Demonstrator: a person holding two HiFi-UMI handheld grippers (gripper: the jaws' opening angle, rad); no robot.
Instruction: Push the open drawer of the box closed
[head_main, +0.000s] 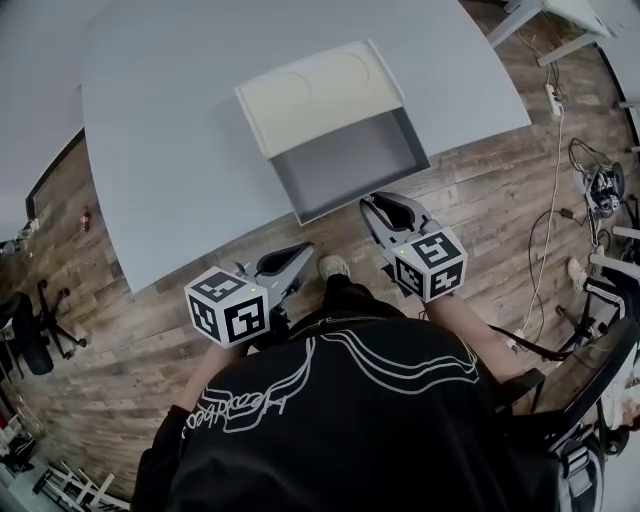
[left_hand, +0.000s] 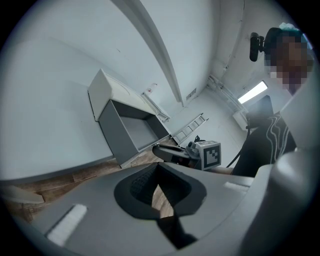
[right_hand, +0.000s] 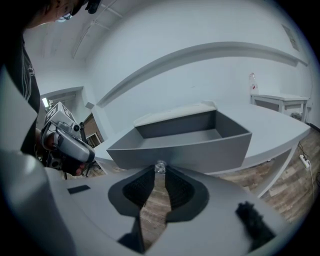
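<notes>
Box (head_main: 320, 95): cream-topped, in the upper middle of the head view, well in from the near edge of the tabletop (head_main: 170, 150).

Drawer (head_main: 350, 160): grey, pulled fully out of the box toward the person. It was empty inside, and its front wall reached the tabletop's near edge. In the right gripper view it filled the middle of the frame, front wall just ahead of the fingers.

Knob (right_hand: 160, 167): small and shiny, at the centre of the drawer's front wall.

Right gripper (head_main: 378, 207): centre of the head view, its tip at the drawer's front wall. Its own view showed the fingers (right_hand: 176, 190) drawn close together, their tips on either side of the knob and seemingly pinching it. Its marker cube (head_main: 430, 262) sat lower right of the tip.

Left gripper (head_main: 303, 252): lower centre-left of the head view, over the wooden floor (head_main: 120, 330), off the tabletop and apart from the drawer. Its fingers (left_hand: 142, 182) were closed tip to tip with nothing between them.

Person: seen from above in a black top (head_main: 350, 420) with white line print. One pale shoe (head_main: 333, 267) was on the floor between the two grippers.
</notes>
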